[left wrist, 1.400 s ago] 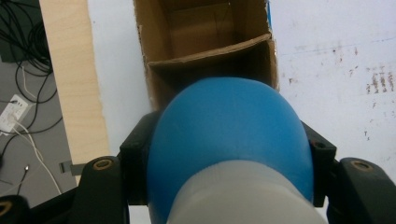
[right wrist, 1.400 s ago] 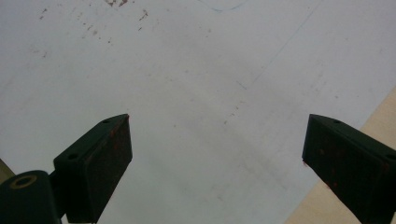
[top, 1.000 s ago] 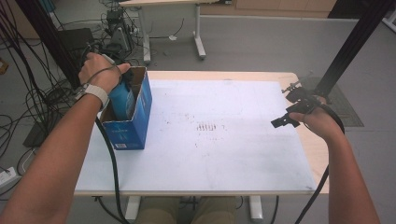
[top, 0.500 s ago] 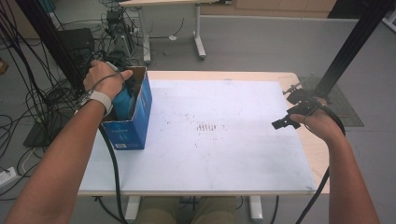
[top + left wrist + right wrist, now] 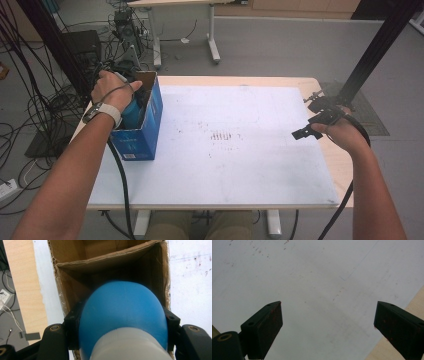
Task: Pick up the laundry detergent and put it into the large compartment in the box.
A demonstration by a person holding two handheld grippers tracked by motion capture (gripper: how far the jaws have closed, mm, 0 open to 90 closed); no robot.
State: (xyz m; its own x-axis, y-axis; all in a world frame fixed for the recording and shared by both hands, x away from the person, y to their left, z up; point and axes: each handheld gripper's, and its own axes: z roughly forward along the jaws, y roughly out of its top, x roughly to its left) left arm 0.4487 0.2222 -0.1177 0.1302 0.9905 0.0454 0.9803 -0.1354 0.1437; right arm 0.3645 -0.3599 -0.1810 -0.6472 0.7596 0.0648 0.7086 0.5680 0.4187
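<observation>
Gripping a blue bottle (image 5: pixel 122 315) over the open box (image 5: pixel 150 117), left gripper (image 5: pixel 122 325); right gripper (image 5: pixel 327 322) fingers spread, over worktop (image 5: pixel 240 170).

You are looking at grey floor (image 5: pixel 280 45) spreading across the top of the frame, a second desk (image 5: pixel 210 30) standing upper centre, and cables (image 5: pixel 30 105) tangling at left.

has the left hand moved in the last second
Yes. The left hand with its tongs has shifted toward the far end of the blue box, while the box stays put.
</observation>
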